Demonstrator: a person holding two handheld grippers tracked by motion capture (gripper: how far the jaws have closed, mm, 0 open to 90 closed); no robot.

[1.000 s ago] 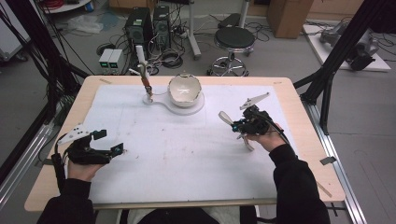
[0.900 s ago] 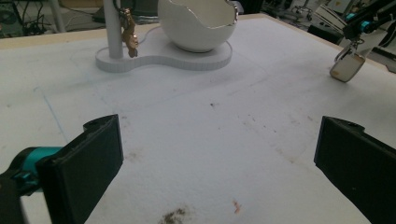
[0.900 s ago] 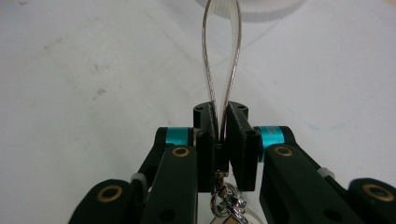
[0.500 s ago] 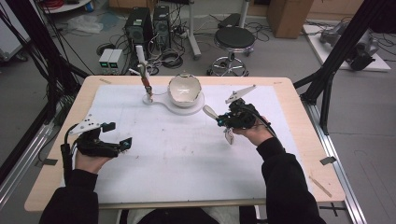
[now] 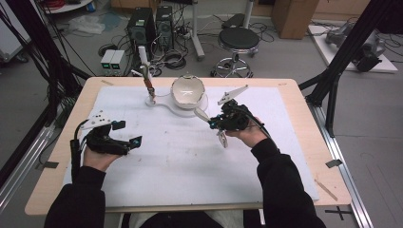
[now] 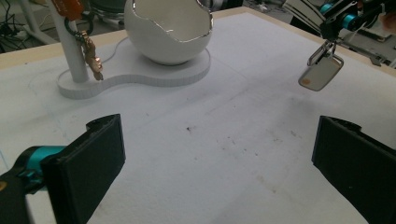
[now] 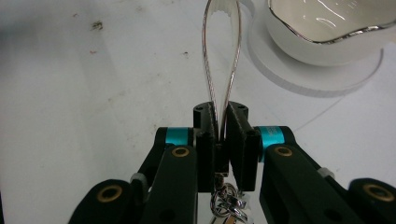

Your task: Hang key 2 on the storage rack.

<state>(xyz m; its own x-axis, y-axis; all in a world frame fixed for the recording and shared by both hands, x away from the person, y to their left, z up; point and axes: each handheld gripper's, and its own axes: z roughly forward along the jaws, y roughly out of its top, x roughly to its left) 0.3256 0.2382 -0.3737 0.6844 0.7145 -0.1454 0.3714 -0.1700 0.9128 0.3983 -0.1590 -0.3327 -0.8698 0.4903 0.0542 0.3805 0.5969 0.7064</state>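
Right claw (image 7: 221, 122) is clamped tight on a thin wire key loop (image 7: 221, 56), a pale tag (image 6: 321, 75) and chain dangling below it, hovering just beside the egg-shaped bowl (image 5: 187, 90). That bowl sits on its white stand (image 6: 135, 70), whose post (image 5: 144, 61) carries a hanging copper trinket (image 6: 92, 52). Left claw (image 5: 125, 134), well away from the bowl, hangs wide open and empty above the white surface (image 5: 180, 161).
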